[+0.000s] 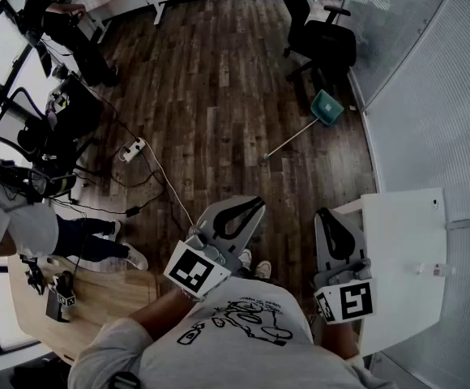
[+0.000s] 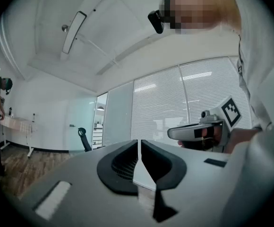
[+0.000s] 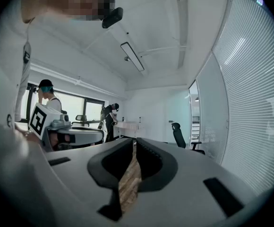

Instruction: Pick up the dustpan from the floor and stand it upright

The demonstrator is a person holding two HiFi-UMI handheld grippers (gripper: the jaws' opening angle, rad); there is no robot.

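The teal dustpan lies on the dark wood floor by the glass wall, its long pale handle stretching toward me. It shows only in the head view. Both grippers are held close to my chest, well short of it. My left gripper is shut with nothing between its jaws; it also shows as the left gripper against blinds and ceiling. My right gripper is shut and empty too; the right gripper looks toward the far room.
A black office chair stands just beyond the dustpan. A white table is at my right, a wooden desk at lower left. A power strip with cables lies on the floor. A person stands far left.
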